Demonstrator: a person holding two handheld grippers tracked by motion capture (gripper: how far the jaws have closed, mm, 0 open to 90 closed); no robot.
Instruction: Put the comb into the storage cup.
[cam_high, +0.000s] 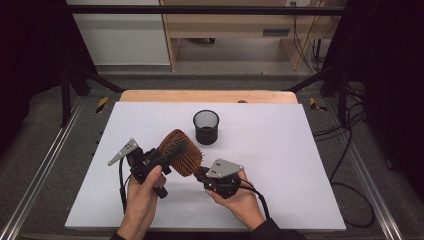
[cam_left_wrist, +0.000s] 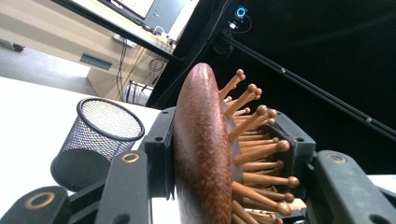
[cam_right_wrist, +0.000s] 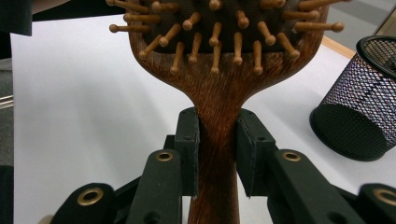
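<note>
- The left tool (cam_high: 167, 156) was clamped across the head of the wooden hairbrush (cam_high: 181, 151), one jaw flat on the smooth back and the other pressed into the pins, as the left gripper view showed.
- The right tool (cam_high: 202, 175) was closed on the brush's handle (cam_right_wrist: 217, 154), its two pads squeezing the narrow neck just below the head.
- Both grips together carried the brush clear of the white table (cam_high: 280, 165), in front of the person and near the black mesh cup (cam_high: 206, 127); two holds likely kept the brush from twisting during a hand-over between tools.
- The cup stood upright and apart from the brush, probably the place meant for it, handle down.
- The high view gave the layout: both hands low at the table's near edge, cup beyond them toward the middle.
- The left gripper view alone showed the domed back (cam_left_wrist: 201, 149) and the ball-tipped pins (cam_left_wrist: 261, 154) side-on, wedged between the jaws.
- The right gripper view alone showed how the handle sat centred between its pads, with the pin face turned toward that camera.
</note>
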